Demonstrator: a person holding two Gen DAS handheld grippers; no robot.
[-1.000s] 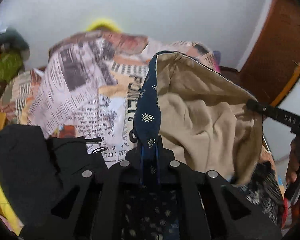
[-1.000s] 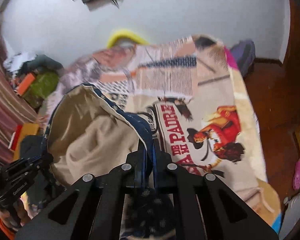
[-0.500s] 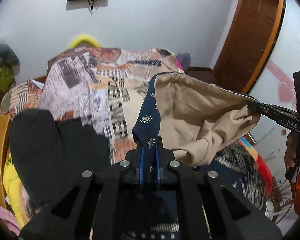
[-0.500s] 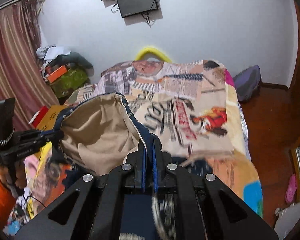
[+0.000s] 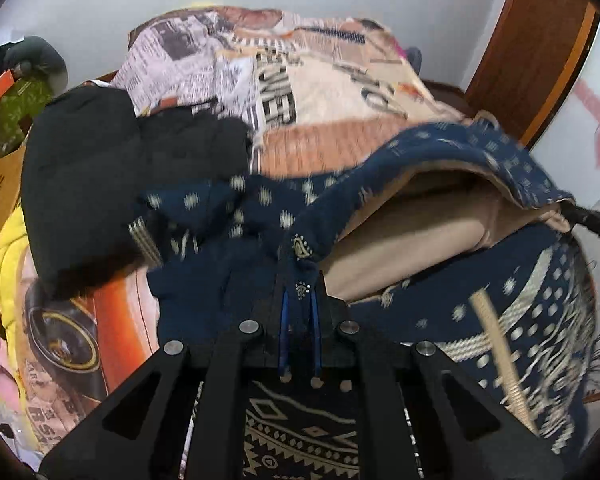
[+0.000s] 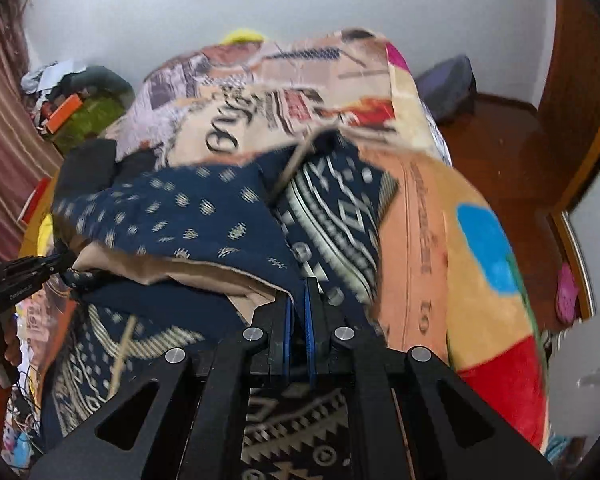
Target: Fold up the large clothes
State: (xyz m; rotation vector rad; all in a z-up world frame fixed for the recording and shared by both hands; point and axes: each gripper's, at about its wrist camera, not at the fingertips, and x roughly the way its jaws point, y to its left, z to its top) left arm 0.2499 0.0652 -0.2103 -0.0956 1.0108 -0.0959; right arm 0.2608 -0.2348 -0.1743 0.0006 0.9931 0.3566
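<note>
A large navy garment with cream patterns and a tan lining [image 5: 400,248] is spread over the near part of the bed. My left gripper [image 5: 299,300] is shut on one edge of it. My right gripper [image 6: 298,300] is shut on another edge of the same garment [image 6: 204,208]. The right gripper's tip also shows at the right edge of the left wrist view [image 5: 592,220], pinching the cloth, and the left gripper shows at the left of the right wrist view [image 6: 32,268]. The tan lining gapes between the two held edges.
The bed carries a newspaper-print blanket [image 5: 300,92] with colourful patches [image 6: 480,240]. A black garment [image 5: 100,168] lies on the bed's left side. Clutter and a green box [image 6: 88,116] stand by the striped curtain. A wooden door [image 5: 540,32] and wood floor [image 6: 512,148] are to the right.
Both grippers have swung forward and down toward the bed. The garment, earlier held up with its lining facing me, now drapes over the blanket with the navy side up.
</note>
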